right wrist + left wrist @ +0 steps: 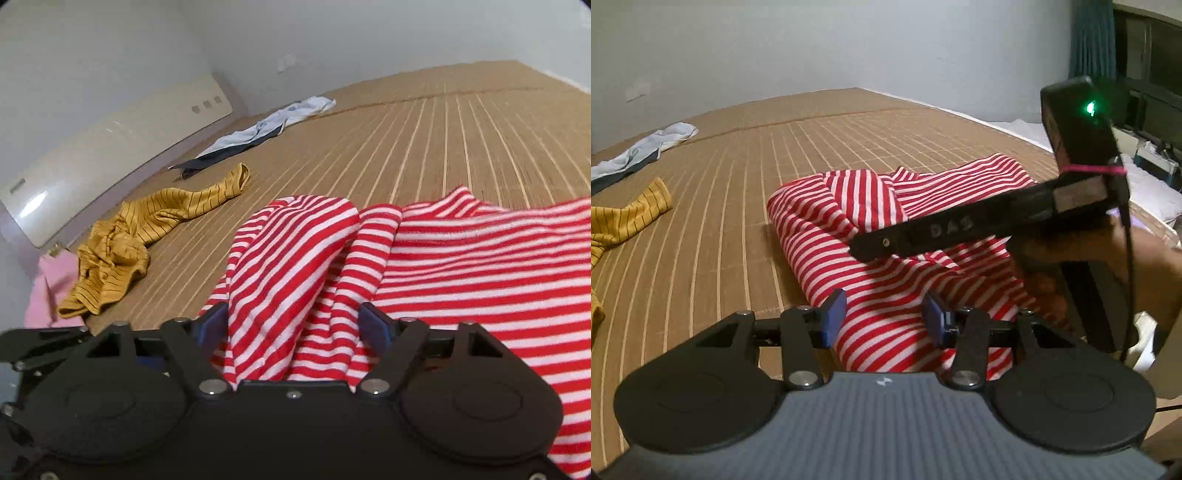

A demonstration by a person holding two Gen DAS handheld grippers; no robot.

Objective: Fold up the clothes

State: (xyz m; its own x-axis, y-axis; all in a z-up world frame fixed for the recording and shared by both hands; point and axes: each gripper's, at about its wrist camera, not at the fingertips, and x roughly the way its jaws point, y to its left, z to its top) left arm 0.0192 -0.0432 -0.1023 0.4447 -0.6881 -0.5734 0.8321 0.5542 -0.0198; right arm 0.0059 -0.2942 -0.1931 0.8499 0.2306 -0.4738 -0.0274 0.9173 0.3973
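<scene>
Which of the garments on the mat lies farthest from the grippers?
The white and pale blue garment, with dark fabric at its near end. It lies beyond the crumpled mustard striped top, while the red-and-white striped shirt is right at the grippers.

Left wrist view: low and close, looking forward and down past the left claw (884,319). Right wrist view: the same past the right claw (295,325). Shared: red-and-white striped cloth garment (886,258) (461,258), brown woven slatted mat (746,206) (424,140).
</scene>
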